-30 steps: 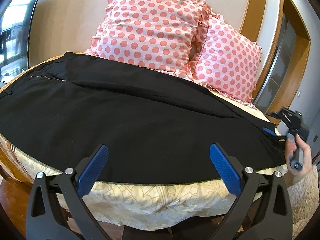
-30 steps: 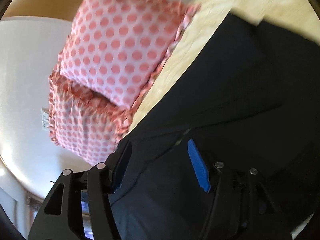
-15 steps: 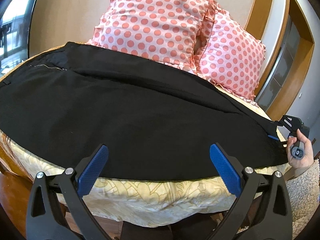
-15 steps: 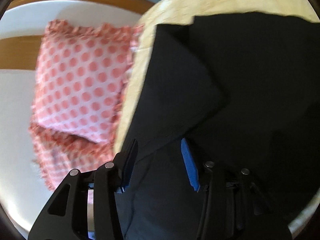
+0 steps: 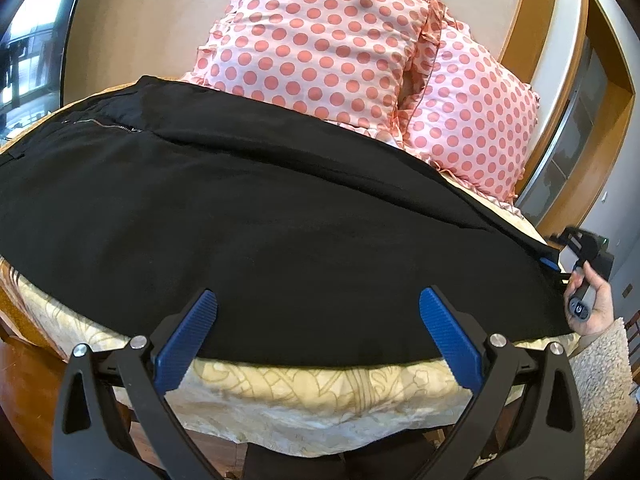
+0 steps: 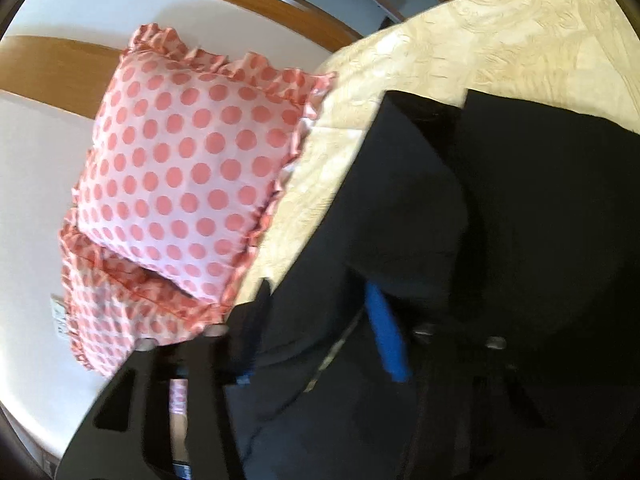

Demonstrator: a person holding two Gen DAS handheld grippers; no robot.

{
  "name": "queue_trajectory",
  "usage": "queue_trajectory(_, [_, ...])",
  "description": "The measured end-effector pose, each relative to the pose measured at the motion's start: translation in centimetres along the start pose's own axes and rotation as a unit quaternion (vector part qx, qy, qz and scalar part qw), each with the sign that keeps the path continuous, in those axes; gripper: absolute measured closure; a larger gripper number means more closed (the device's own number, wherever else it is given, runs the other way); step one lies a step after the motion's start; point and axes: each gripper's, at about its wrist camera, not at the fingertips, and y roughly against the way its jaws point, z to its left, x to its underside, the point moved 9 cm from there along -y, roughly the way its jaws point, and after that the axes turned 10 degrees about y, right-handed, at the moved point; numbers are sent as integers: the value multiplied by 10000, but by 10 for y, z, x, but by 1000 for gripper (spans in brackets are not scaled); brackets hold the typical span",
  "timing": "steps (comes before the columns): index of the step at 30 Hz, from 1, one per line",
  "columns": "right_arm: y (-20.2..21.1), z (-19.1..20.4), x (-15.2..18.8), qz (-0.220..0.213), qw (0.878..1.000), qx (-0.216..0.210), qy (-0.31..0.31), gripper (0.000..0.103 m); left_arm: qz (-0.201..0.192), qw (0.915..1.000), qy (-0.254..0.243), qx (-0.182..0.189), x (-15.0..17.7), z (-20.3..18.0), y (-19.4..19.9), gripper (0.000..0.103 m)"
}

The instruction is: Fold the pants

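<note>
The cream bedspread (image 5: 320,392) carries one pair of black pants (image 5: 280,220), spread lengthwise in front of two polka-dot pillows (image 5: 320,40), its left end cut off. The left gripper (image 5: 318,332) hovers with fingers wide apart at the pants' near edge. The right gripper (image 6: 316,320), blurred, is clamped on the pants' hem, lifted higher than a second ago.

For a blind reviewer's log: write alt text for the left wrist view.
Black fabric pants lie spread flat across a cream patterned bedspread, with the left gripper hovering at their near edge, blue-padded jaws wide open and holding nothing. Two pink polka-dot ruffled pillows stand behind; at far right, the right gripper meets the pants' end.
</note>
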Motion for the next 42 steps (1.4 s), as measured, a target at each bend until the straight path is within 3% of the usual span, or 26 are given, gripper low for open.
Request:
queue_trajectory(1, [-2, -5, 0, -18, 10000, 48, -38, 80, 21, 10000, -7, 64, -1, -2, -1, 2])
queue_trajectory(3, [-6, -10, -2, -16, 9999, 85, -89, 89, 98, 9998, 10, 184, -1, -4, -3, 2])
queue_trajectory(7, [-8, -11, -1, 156, 9993, 36, -331, 85, 150, 9991, 156, 371, -4, -5, -4, 2])
queue_trajectory(14, [-7, -8, -1, 67, 9997, 215, -77, 80, 210, 9986, 228, 419, -4, -9, -3, 2])
queue_trajectory(15, [-9, -7, -3, 51, 9999, 146, -18, 82, 203, 9986, 218, 430, -5, -10, -3, 2])
queue_trajectory(17, [-7, -2, -7, -34, 9999, -126, 70, 98, 108, 9988, 204, 429, -11, -12, 2, 2])
queue_trajectory(18, [-1, 1, -9, -126, 9994, -305, 102, 99, 31, 9988, 196, 452, -14, -12, 5, 2])
queue_trajectory(21, [37, 9, -15, -553, 9947, -780, 388, 101, -208, 9985, 227, 450, -35, -8, 14, 2])
queue_trajectory(25, [87, -10, -13, -920, 9900, -985, 426, 101, -416, 9984, 318, 227, -78, 4, 15, 2])
queue_trajectory(28, [90, -31, -1, -787, 9926, -785, 497, 101, -488, 9975, 480, 168, -121, 13, 2, 2])
queue_trajectory(31, [75, -44, 6, -492, 9958, -675, 386, 101, -295, 9980, 543, -156, -163, 22, -32, 2])
queue_trajectory(35, [66, -49, 11, -54, 9982, -535, 283, 97, 115, 9963, 787, -329, -196, 26, -74, 2])
queue_trajectory(37, [69, -50, 12, 86, 9981, -567, 224, 75, 169, 9945, 968, -364, -207, 29, -89, 2])
queue_trajectory(39, [69, -46, 11, 121, 9979, -597, 227, 67, 166, 9939, 986, -459, -215, 32, -100, 2])
queue_trajectory(42, [65, -43, 14, 216, 9986, -385, 284, 64, 160, 9929, 968, -676, -227, 37, -119, 2])
